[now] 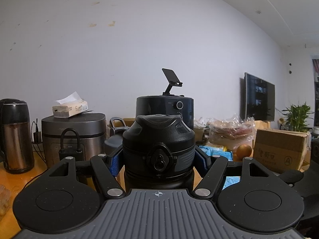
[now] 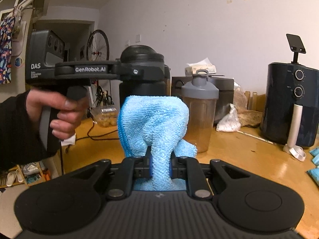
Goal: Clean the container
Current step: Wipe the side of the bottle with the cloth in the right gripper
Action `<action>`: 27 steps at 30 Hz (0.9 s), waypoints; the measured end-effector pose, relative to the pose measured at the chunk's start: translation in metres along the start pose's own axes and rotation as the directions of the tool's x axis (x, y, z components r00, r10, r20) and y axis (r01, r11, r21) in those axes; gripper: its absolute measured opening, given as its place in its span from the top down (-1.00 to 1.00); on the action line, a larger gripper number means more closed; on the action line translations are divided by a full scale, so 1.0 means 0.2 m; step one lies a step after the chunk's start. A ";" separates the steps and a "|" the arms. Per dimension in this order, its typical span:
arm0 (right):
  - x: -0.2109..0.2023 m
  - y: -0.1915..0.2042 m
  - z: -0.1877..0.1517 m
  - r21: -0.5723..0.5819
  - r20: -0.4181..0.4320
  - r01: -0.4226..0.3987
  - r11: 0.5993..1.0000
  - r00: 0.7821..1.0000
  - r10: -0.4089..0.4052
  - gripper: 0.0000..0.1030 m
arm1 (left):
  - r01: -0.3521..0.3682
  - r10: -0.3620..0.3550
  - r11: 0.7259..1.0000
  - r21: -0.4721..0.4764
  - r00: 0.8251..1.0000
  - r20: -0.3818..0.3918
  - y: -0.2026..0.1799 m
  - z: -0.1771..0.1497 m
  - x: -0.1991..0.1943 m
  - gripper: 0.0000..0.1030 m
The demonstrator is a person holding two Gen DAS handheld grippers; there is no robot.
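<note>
Black bottle [image 1: 158, 139], lid on, upright, clamped below the lid by the left hand-held gripper [image 1: 158, 159] and held above the counter [image 2: 239, 159]. Right hand-held gripper [image 2: 160, 166] pinched narrow on a blue microfibre cloth [image 2: 153, 119], just before the bottle. Grey-lidded shaker [image 2: 199, 107] stands beside it; air fryer [image 2: 289, 103] further right.

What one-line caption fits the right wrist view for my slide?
Right gripper pinches a blue cloth before the left-held black bottle.
</note>
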State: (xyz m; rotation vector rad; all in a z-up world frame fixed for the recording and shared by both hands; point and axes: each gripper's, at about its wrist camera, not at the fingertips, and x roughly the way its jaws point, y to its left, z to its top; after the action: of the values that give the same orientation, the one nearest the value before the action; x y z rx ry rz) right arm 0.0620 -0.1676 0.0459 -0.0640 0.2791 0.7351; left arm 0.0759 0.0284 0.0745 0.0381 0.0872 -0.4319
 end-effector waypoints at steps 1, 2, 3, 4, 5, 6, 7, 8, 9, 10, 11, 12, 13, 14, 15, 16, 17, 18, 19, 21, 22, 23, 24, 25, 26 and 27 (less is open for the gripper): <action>0.00 0.00 0.00 0.000 -0.001 0.001 1.000 1.000 -0.001 0.85 | 0.000 0.000 1.000 -0.001 1.000 0.001 0.00 0.00 0.00 -0.32; -0.01 -0.01 0.00 0.001 -0.002 0.003 1.000 1.000 -0.003 0.85 | -0.001 0.001 1.000 -0.001 1.000 0.002 0.00 0.00 0.00 -0.32; -0.01 -0.01 -0.01 0.001 -0.004 0.004 1.000 1.000 -0.004 0.85 | -0.001 0.001 1.000 -0.001 1.000 0.003 0.00 0.00 0.00 -0.32; -0.02 -0.01 -0.01 0.002 -0.005 0.006 1.000 1.000 -0.006 0.85 | -0.001 0.001 1.000 -0.001 1.000 0.002 0.00 0.00 0.00 -0.32; -0.02 -0.01 -0.01 0.002 -0.006 0.007 1.000 1.000 -0.007 0.85 | -0.001 0.001 1.000 -0.001 1.000 0.002 0.00 0.00 0.00 -0.32; -0.03 -0.02 -0.01 0.002 -0.007 0.008 1.000 1.000 -0.008 0.85 | -0.001 0.001 1.000 0.000 1.000 0.002 0.00 0.00 0.00 -0.32; -0.03 -0.02 -0.02 0.003 -0.009 0.010 1.000 1.000 -0.010 0.85 | 0.000 0.000 1.000 0.001 1.000 0.001 0.00 0.00 0.01 -0.32; -0.04 -0.02 -0.02 0.003 -0.010 0.011 1.000 1.000 -0.011 0.85 | -0.001 0.001 1.000 0.001 1.000 0.001 0.00 0.00 0.01 -0.32; -0.04 -0.02 -0.02 0.004 -0.011 0.013 1.000 1.000 -0.013 0.85 | -0.001 0.001 1.000 0.002 1.000 0.001 0.00 0.00 0.01 -0.32; -0.04 -0.03 -0.02 0.004 -0.012 0.014 1.000 1.000 -0.014 0.85 | -0.001 0.001 1.000 0.002 1.000 0.002 0.00 -0.01 0.01 -0.32; -0.05 -0.03 -0.03 0.004 -0.014 0.015 1.000 1.000 -0.015 0.85 | -0.002 0.002 1.000 0.000 1.000 0.002 0.00 0.00 0.01 -0.32; -0.05 -0.03 -0.03 0.005 -0.015 0.017 1.000 1.000 -0.017 0.85 | -0.002 0.002 1.000 -0.001 1.000 0.001 -0.01 0.00 0.01 -0.32; -0.06 -0.04 -0.03 0.005 -0.016 0.018 1.000 1.000 -0.018 0.85 | -0.003 0.003 1.000 -0.002 1.000 0.001 -0.01 0.00 0.01 -0.32; -0.06 -0.04 -0.03 0.004 -0.018 0.019 1.000 1.000 -0.019 0.85 | -0.003 0.003 1.000 -0.001 1.000 0.001 -0.01 0.00 0.01 -0.32; -0.06 -0.04 -0.03 0.003 -0.020 0.020 1.000 1.000 -0.019 0.85 | -0.003 0.003 1.000 -0.001 1.000 0.001 -0.01 0.00 0.01 -0.32; -0.06 -0.04 -0.03 0.003 -0.021 0.020 1.000 1.000 -0.020 0.85 | -0.002 0.002 1.000 -0.001 1.000 0.000 -0.01 0.00 0.01 -0.32; -0.06 -0.04 -0.03 0.003 -0.023 0.021 1.000 1.000 -0.021 0.85 | -0.002 0.002 1.000 0.000 1.000 0.000 -0.01 0.00 0.01 -0.32; -0.05 -0.04 -0.03 0.003 -0.024 0.022 1.000 0.999 -0.022 0.85 | -0.002 0.002 1.000 0.000 1.000 0.001 -0.01 0.00 0.01 -0.32; -0.05 -0.04 -0.03 0.004 -0.026 0.023 1.000 0.999 -0.023 0.85 | -0.002 0.002 1.000 0.000 1.000 0.001 -0.01 0.00 0.01 -0.32; -0.05 -0.05 -0.03 0.003 -0.028 0.025 1.000 0.999 -0.025 0.85 | -0.002 0.002 1.000 -0.001 1.000 0.001 -0.01 0.00 0.01 -0.32; -0.05 -0.05 -0.03 0.003 -0.028 0.026 1.000 0.999 -0.026 0.85 | -0.001 0.001 1.000 -0.002 1.000 0.001 -0.01 0.00 0.01 -0.32; -0.05 -0.05 -0.03 0.003 -0.028 0.025 1.000 0.999 -0.025 0.85 | -0.001 0.001 1.000 -0.002 1.000 0.000 -0.01 0.00 0.01 -0.32; -0.05 -0.05 -0.03 0.004 -0.029 0.025 1.000 0.999 -0.025 0.85 | -0.001 0.001 1.000 -0.002 1.000 0.000 -0.01 0.00 0.01 -0.32; -0.05 -0.05 -0.03 0.004 -0.029 0.026 1.000 0.999 -0.026 0.85 | -0.001 0.001 1.000 -0.001 1.000 0.001 -0.01 0.00 0.01 -0.32; -0.05 -0.05 -0.03 0.004 -0.029 0.026 1.000 0.999 -0.026 0.85 | -0.002 0.002 1.000 -0.002 1.000 0.001 -0.01 0.00 0.01 -0.32; -0.05 -0.05 -0.03 0.005 -0.030 0.027 1.000 0.999 -0.027 0.85 | -0.002 0.002 1.000 -0.001 1.000 0.001 -0.01 0.00 0.01 -0.32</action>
State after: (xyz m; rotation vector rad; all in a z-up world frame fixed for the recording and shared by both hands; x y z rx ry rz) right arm 0.0595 -0.1824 0.0425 -0.0739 0.3078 0.7074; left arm 0.0771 0.0265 0.0736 0.0369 0.0864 -0.4303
